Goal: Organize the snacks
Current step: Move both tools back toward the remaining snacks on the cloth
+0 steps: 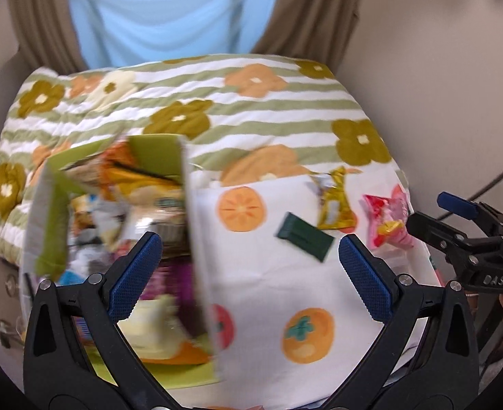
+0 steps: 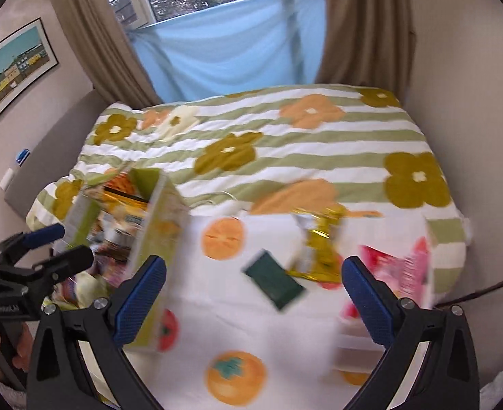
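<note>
A green cardboard box (image 1: 114, 212) crammed with crinkly snack packets sits toward the bed's (image 1: 251, 102) left edge. A flat dark-green packet (image 1: 304, 236), gold foil wrapper (image 1: 335, 201) and glossy red-pink bag (image 1: 388, 220) lie toward the right edge. Left hand-held gripper (image 1: 251, 266) and right hand-held gripper (image 2: 254, 290) both gape wide, holding nothing.

Both wrist views look down-forward over bed (image 1: 268, 102), near; share green box (image 2: 155, 212), loose snacks.

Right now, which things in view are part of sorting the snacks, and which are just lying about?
Part of the job:
green box of snacks
dark green packet
gold wrapper
red and pink packet
left tongs, open
right tongs, open

Just lying about:
flowered quilt
fruit-print cloth
framed picture
</note>
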`<state>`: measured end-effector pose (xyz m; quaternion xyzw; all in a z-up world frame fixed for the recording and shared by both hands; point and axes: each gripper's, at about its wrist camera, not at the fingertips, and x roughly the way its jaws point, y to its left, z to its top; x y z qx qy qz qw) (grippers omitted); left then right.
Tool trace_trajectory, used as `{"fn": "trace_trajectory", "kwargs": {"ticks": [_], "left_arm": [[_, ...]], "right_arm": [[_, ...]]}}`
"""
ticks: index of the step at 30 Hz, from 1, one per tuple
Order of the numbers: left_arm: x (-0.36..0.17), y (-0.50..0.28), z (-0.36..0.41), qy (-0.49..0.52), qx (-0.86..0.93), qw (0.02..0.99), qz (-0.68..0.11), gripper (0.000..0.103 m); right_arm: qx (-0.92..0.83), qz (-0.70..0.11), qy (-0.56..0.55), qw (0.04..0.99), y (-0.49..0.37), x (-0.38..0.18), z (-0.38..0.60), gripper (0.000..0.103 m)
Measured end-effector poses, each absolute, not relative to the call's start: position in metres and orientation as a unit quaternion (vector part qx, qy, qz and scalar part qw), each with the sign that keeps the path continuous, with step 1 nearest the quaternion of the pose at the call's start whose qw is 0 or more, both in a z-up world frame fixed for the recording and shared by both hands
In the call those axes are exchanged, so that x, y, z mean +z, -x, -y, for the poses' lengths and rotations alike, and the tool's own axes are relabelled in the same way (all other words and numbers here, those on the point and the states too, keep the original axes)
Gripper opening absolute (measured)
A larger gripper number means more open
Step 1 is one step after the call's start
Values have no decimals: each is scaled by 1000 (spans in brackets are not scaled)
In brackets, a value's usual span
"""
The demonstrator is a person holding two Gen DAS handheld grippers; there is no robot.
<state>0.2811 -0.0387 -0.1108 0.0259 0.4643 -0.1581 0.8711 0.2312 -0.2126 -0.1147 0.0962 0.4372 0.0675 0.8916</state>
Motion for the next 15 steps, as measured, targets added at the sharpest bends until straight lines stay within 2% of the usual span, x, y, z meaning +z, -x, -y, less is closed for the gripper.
{"fn": "trace_trajectory", "kwargs": {"ticks": [8,15], "left_arm": [[-147,-283,123,-65,-165,848,-500,103],[-196,-298,157,-70,-141,825,-542,103]], "right_arm": [[60,-473,-105,873,-202,-144,288,102],[32,-509,-96,855,-188,-180,315,102]]}}
